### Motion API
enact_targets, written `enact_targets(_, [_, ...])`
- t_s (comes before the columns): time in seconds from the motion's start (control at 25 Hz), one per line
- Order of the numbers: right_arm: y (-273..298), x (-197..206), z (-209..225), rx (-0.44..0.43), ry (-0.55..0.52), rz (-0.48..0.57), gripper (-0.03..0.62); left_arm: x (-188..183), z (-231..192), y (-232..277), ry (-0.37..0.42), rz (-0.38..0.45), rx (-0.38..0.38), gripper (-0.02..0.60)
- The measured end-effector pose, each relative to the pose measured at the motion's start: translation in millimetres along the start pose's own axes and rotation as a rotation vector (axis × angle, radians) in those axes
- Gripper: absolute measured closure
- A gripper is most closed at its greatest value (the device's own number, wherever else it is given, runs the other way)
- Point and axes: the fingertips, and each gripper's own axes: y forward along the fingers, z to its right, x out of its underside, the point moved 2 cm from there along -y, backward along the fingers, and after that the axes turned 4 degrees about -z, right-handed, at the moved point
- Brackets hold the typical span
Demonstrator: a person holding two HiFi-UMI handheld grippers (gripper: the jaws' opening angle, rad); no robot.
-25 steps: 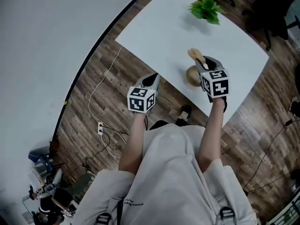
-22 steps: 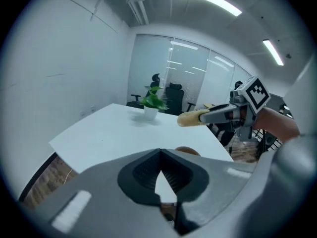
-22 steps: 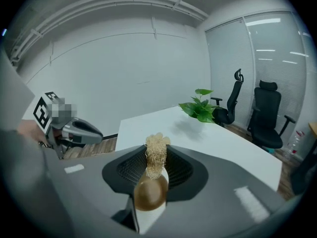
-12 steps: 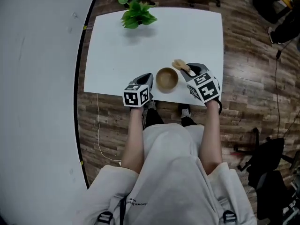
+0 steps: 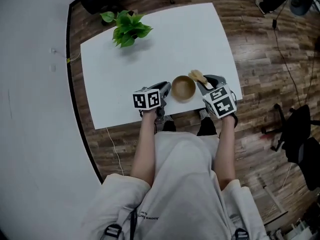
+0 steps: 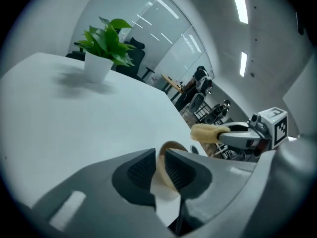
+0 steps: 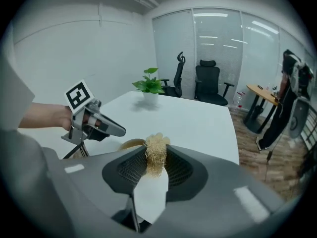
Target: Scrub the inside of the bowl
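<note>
White desk on wood floor. On it: potted plant near far left corner; wooden bowl by near edge, well apart from plant.

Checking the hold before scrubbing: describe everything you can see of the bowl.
The bowl is small, round, tan and wood-looking, upright and empty near the front edge of the white table. The left hand-held gripper is shut on its rim. The scrubber in the right hand-held gripper is beside it, outside.

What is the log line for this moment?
left gripper: shut on bowl rim | right gripper: shut on scrubber | scrubber: beside bowl, not yet inside | bowl: on table
</note>
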Motion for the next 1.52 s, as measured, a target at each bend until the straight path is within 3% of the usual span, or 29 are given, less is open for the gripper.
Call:
enact_targets(0.32, [19,24,-40,0.036,0.148,-0.022,0.467,15,0,35,0.095,-0.196,0.155,0.492])
enact_targets(0.48, [22,25,-53,0.044,0.185,-0.024,0.467,17,0,46,0.108,-0.235,0.161,0.495])
enact_targets(0.6, [20,27,-59,0.052,0.2,-0.029,0.467,17,2,49,0.12,-0.225,0.145,0.554])
enact_targets(0.76, [16,27,-61,0.067,0.212,-0.036,0.467,10,6,44,0.182,-0.192,0.108,0.563])
enact_targets(0.92, [14,22,-60,0.065,0.224,-0.048,0.467,-11,23,30,0.36,-0.15,0.037,0.563])
enact_targets(1.08, [19,5,-60,0.066,0.242,-0.033,0.467,-19,46,14,0.536,-0.148,0.027,0.563])
enact_targets(1.24, [18,-18,-58,0.113,0.232,0.032,0.467,-23,53,3,0.658,-0.129,-0.018,0.557])
enact_targets(1.36, [20,-35,-61,0.126,0.229,0.092,0.469,-28,50,-4,0.672,-0.117,-0.019,0.555])
enact_targets(1.52, [25,-44,-66,0.167,0.17,0.078,0.471,-34,42,-17,0.607,-0.104,-0.01,0.557])
